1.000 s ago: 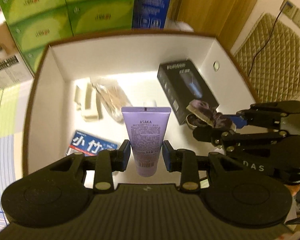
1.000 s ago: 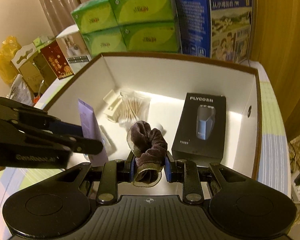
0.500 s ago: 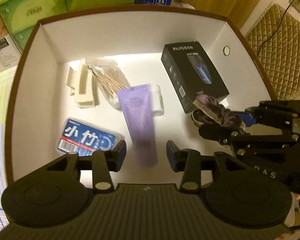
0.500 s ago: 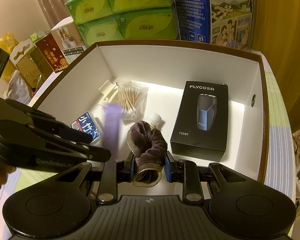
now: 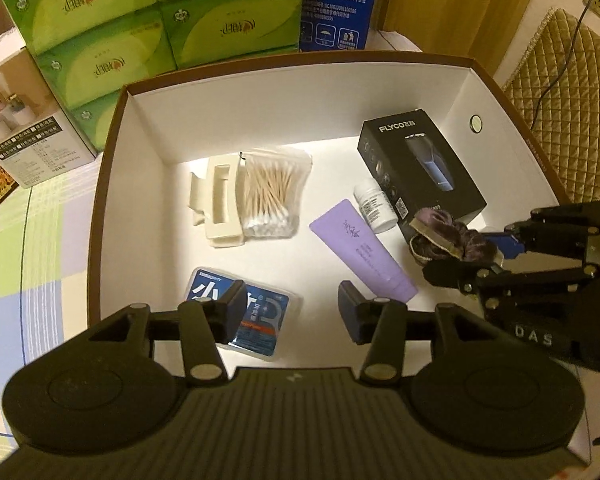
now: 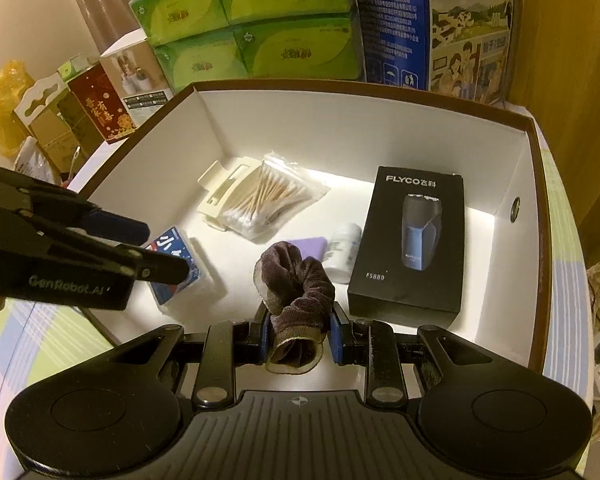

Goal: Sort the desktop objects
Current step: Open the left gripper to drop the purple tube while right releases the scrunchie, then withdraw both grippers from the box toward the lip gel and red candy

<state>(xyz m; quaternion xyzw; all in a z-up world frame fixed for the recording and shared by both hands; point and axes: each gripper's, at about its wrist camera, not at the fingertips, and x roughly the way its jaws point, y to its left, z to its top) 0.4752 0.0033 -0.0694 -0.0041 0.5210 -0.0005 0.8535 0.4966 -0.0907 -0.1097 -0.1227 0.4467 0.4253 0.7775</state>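
A white open box [image 5: 140, 168] with a brown rim holds a purple tube [image 5: 360, 250], a black shaver box [image 5: 420, 164], a small white bottle [image 5: 374, 206], a bag of cotton swabs [image 5: 270, 194], a cream hair clip [image 5: 218, 200] and a blue floss case [image 5: 252, 312]. My left gripper [image 5: 290, 310] is open and empty above the box's near side. My right gripper [image 6: 298, 330] is shut on a dark purple scrunchie [image 6: 296, 280] and holds it over the box; it also shows in the left wrist view [image 5: 448, 240].
Green tissue packs [image 6: 252, 20] and a blue milk carton [image 6: 436, 20] are stacked behind the box. Small cartons [image 6: 96, 108] stand at the left. A quilted cushion [image 5: 572, 112] is beyond the right wall. A checked cloth [image 5: 32, 240] covers the table.
My left gripper opened and let go of the purple tube, which dropped and now lies flat in the box. The left gripper rose back. The right gripper still holds the scrunchie.
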